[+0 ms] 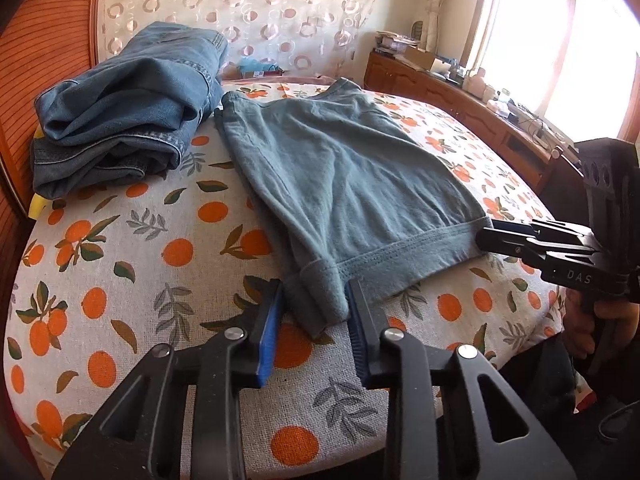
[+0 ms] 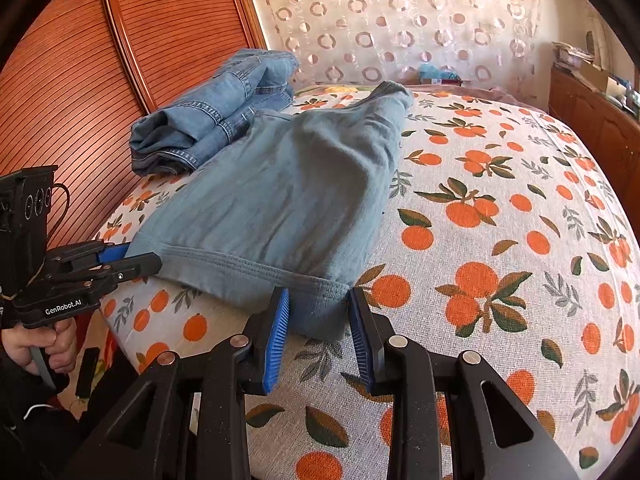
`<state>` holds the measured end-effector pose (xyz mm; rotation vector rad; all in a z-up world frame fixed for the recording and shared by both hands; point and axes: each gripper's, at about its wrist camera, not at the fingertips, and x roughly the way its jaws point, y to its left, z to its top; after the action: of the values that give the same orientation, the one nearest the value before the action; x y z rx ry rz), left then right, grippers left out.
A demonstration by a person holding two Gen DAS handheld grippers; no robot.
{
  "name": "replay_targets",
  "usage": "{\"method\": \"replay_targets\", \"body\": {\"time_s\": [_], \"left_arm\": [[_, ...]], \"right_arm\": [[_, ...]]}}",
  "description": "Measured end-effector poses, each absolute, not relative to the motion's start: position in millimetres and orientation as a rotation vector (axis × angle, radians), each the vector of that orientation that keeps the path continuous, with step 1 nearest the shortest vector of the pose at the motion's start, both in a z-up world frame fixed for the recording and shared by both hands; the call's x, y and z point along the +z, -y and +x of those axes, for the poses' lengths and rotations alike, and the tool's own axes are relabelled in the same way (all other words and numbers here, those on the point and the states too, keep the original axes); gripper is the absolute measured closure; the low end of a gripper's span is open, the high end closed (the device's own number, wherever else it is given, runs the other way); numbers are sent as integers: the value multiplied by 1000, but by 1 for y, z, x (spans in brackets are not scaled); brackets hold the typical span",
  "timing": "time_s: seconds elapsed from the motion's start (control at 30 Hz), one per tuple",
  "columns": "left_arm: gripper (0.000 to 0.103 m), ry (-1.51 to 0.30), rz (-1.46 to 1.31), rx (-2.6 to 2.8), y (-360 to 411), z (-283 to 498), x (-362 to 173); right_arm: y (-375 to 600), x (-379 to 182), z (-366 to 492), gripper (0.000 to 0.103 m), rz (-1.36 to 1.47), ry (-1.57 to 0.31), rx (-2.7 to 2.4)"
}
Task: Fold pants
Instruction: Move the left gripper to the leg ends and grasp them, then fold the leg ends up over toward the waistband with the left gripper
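Grey-blue pants lie flat on the bed, their stitched hem toward me. My left gripper is shut on the near left corner of that hem, a bunch of cloth filling the gap between its blue pads. In the right wrist view the same pants stretch away, and my right gripper is shut on the hem's other corner. Each gripper shows in the other's view: the right gripper pinches the hem at the right, and the left gripper pinches it at the left.
Folded blue jeans sit at the back left against the wooden headboard. The orange-print sheet covers the bed. A cluttered wooden sideboard runs under the window on the right. A hand grips each handle.
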<state>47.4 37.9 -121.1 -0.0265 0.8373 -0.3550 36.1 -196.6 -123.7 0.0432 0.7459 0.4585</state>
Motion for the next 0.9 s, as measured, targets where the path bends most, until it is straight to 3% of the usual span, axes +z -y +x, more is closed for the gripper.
{"method": "replay_targets", "body": {"time_s": [0.17,0.3,0.4,0.9], "left_arm": [[77,-832,-53,-376,-40,48,-122],[79,-834,-57,-373,-39,47,-121],[83,-845,-99,-395,-41,44,-121],[85,-836,-94,-447,-39,10,-93]], "right_arm": [[197,-125,35,74,60,-751,472],[205,-126,34,89,117,-774,490],[210,-125,31,93,156,-777,505],[225,-94,-10,94,137,-721,554]]}}
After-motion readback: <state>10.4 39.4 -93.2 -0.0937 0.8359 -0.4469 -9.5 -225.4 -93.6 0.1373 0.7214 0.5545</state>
